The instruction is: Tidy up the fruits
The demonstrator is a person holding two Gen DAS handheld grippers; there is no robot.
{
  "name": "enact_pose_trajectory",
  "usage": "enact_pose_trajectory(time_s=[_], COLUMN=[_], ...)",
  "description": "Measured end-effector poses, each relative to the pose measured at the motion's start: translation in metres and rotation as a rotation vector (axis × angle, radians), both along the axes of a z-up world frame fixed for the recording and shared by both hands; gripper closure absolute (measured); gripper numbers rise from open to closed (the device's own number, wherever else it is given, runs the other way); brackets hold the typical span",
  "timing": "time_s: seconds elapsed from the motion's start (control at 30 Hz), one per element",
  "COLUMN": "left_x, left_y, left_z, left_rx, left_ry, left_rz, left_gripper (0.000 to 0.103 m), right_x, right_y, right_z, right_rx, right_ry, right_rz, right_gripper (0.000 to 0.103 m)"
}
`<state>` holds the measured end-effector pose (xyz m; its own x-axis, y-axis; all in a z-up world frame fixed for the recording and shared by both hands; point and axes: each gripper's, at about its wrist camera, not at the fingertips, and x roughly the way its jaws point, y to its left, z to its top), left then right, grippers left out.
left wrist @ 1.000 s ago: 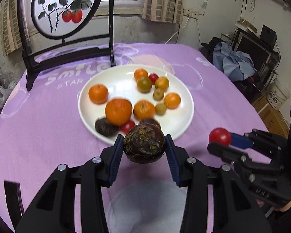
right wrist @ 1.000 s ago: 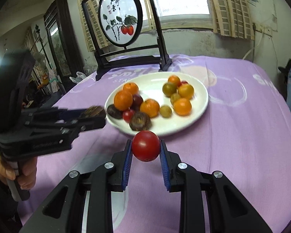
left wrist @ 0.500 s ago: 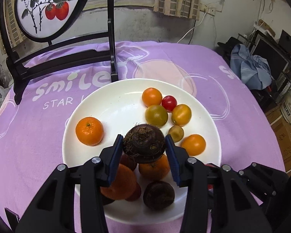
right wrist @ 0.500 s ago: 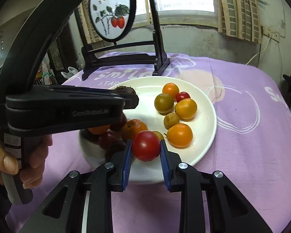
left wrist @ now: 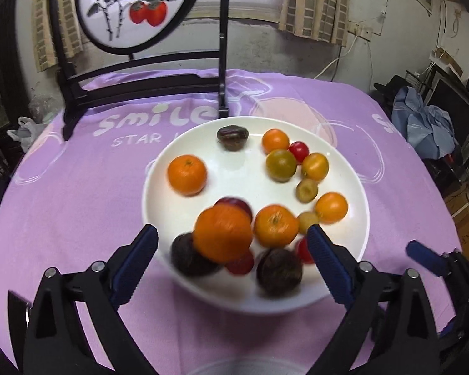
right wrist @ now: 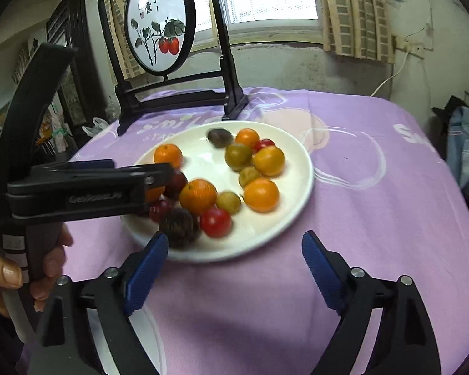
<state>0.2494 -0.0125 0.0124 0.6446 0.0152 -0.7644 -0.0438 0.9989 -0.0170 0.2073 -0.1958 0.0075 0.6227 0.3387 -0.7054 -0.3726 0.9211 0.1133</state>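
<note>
A white plate [left wrist: 353, 172] [right wrist: 300, 168] holds several oranges, small yellow, green and red tomatoes, and dark round fruits. My left gripper [left wrist: 231, 240] hangs over the plate's near edge; its jaws are opening wide and grip nothing, with a big orange [left wrist: 222, 234] lying below them. A dark brown fruit [left wrist: 232, 137] [right wrist: 219, 137] lies loose at the plate's far side. My right gripper [right wrist: 233, 247] is also opening, its jaws bare over the near rim. A blurred red tomato [right wrist: 215, 222] lies on the plate just ahead of it.
A purple cloth [left wrist: 62, 203] covers the table. A round painted screen [left wrist: 134, 9] on a black stand [left wrist: 140, 87] rises behind the plate. In the right wrist view, a hand [right wrist: 3, 275] holds the left gripper's handle at the left. Clutter and clothes [left wrist: 428, 125] sit beyond the table's right edge.
Both grippers moved in over the plate and opened. The left let go of the dark brown fruit, now at the far side. The right released the red tomato onto the near side.
</note>
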Motion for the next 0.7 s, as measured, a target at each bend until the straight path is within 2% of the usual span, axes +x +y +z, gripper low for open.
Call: enact_pose_trajectory(time_s=[0.13,0.2,0.43,0.7], left_x=[-0.036,-0.054,-0.111,-0.143], left_y=[0.007,0.01,0.013,0.013], left_z=[-0.001,-0.001,0.0,-0.006], left_rx=[0.003,0.002,0.024,0.001], left_ry=[-0.011,-0.015,-0.038,-0.029], left_rz=[0.01,0.016,0.014,-0.006], left_gripper=[0.008,0.008,0.005,0.005], right_x=[-0.025,-0.035,-0.069,-0.091], right_y=[-0.001,-0.001,-0.005,-0.006], right_z=[-0.009,-0.012,-0.019,-0.024], right_rx=[-0.035,-0.051,-0.089,-0.098], right_ry=[0.033,0.039,0.021,0.021], right_rz=[-0.002,0.002,-0.043,-0.063], right_gripper=[0.008,0.004,0.003,0.003])
